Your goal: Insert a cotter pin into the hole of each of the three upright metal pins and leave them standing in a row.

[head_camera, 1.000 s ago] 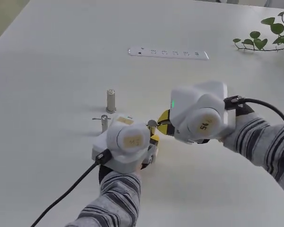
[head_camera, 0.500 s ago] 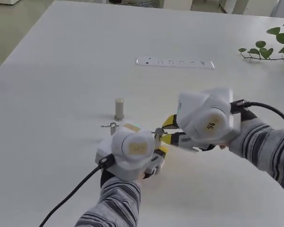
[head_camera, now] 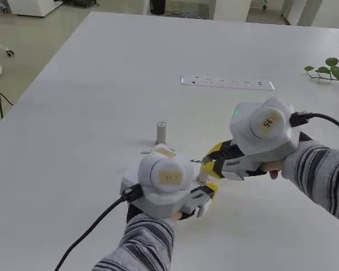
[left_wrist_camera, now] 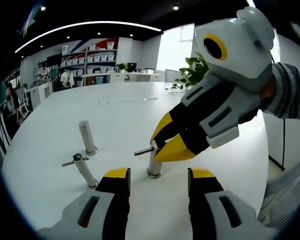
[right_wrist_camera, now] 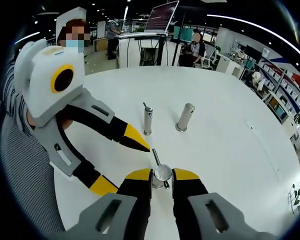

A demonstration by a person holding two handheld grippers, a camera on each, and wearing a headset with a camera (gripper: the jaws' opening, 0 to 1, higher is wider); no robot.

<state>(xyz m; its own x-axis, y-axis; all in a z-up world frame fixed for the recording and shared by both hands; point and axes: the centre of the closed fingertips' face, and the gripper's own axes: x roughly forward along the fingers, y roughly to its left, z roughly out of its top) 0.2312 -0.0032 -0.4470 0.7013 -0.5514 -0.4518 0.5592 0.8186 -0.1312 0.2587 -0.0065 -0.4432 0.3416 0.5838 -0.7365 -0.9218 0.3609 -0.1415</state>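
1. The table [head_camera: 73, 113] is looking shifted, but only because my head is moving.
2. My left tongs [left_wrist_camera: 160, 175] are waiting wide open near the foot of the near pin [left_wrist_camera: 154, 165], gripping nothing.
3. My right tongs [right_wrist_camera: 162, 175] are squeezing the cotter pin [left_wrist_camera: 143, 150] at that pin's top.
4. The middle pin [left_wrist_camera: 84, 170] is already wearing its cotter, and the far pin [left_wrist_camera: 87, 137] is standing bare.
5. The cotter pin's tip is now poking out the far side, so I think it is going through, with one pin left.

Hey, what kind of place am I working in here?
Probably an open-plan office or lab workspace: a big white table carrying a power strip, shelves of boxes along the far wall, and a leafy plant.
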